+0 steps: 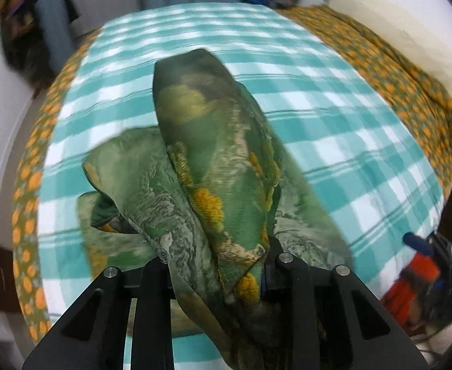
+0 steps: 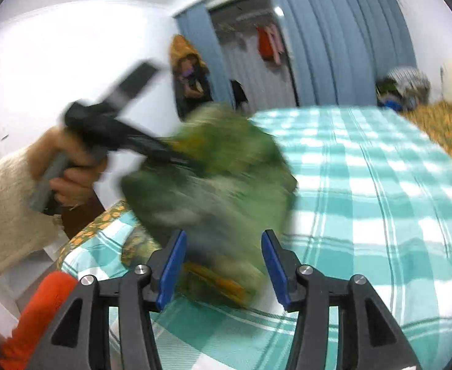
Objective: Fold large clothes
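Right gripper (image 2: 223,266) near bottom, blue pads (image 2: 172,269) apart, nothing pinched. Blurred green garment (image 2: 213,169) hangs above teal checked bedspread (image 2: 380,200). At left, left gripper (image 2: 176,154) bites garment; person's hand (image 2: 68,169), cream sleeve (image 2: 7,209).

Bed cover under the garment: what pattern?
Teal-and-white check on the bed cover, clearest in the left wrist view.

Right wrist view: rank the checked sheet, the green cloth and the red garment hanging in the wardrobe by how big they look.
1. checked sheet, which fills most of the right side.
2. green cloth, blurred and near the camera, so it may look oversized.
3. red garment, small and far off, so its true size is unsure.
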`<act>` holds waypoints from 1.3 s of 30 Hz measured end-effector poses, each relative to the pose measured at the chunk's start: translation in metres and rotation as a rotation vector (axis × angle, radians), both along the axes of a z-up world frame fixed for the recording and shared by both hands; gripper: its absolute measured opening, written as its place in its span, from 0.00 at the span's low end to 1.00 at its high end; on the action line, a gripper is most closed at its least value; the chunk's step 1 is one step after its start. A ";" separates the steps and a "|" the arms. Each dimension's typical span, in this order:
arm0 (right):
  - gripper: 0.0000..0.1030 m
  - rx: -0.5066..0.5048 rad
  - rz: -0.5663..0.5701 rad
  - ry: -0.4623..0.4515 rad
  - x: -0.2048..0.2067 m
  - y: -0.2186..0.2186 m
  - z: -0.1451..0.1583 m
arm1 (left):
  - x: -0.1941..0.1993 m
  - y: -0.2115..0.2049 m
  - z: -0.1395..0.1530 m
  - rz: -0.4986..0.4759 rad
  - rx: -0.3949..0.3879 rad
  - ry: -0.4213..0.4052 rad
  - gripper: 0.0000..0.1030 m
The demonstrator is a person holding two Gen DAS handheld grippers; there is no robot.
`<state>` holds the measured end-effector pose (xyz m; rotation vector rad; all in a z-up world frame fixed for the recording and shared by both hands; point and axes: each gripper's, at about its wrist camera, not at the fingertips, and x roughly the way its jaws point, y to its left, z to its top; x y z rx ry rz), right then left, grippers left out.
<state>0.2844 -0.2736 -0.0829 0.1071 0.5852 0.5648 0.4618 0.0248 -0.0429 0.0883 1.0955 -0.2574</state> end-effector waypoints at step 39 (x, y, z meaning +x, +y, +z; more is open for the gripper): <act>0.32 -0.257 0.248 0.289 0.131 0.191 -0.063 | -0.040 0.189 -0.182 0.282 -0.461 0.062 0.44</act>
